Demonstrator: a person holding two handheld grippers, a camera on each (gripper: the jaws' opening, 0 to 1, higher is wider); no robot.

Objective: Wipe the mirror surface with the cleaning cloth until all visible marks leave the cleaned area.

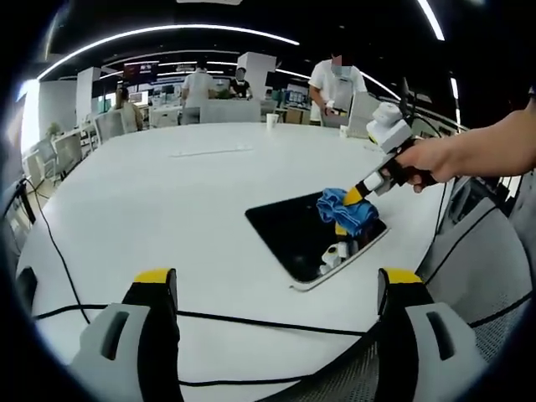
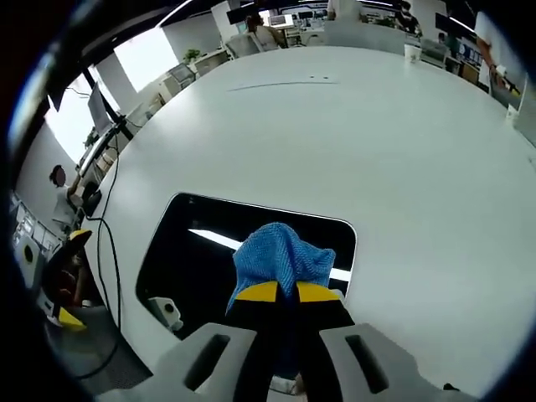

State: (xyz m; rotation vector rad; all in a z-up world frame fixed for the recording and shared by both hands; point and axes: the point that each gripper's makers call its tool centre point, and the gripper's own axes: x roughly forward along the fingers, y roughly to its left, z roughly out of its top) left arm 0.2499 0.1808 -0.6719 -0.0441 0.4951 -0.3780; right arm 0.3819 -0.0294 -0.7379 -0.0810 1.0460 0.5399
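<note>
A dark rectangular mirror [image 1: 289,234] [image 2: 193,251] with a pale rim lies flat on the white table [image 1: 167,201] [image 2: 335,134]. A blue cleaning cloth [image 1: 345,209] [image 2: 279,258] rests bunched on the mirror's glass. My right gripper [image 2: 280,291] [image 1: 356,199] is shut on the cloth, its yellow-tipped jaws pinched together over it, a hand holding it from the right. My left gripper [image 1: 276,289] stands open near the table's edge, short of the mirror, with nothing between its jaws. The glass reflects ceiling lights and the gripper.
Black cables [image 1: 251,320] run across the table's near edge. A white cup [image 1: 271,120] [image 2: 411,52] stands at the far side. Several people and chairs [image 1: 228,110] ring the far edge. A chair [image 1: 477,260] sits by the mirror's corner.
</note>
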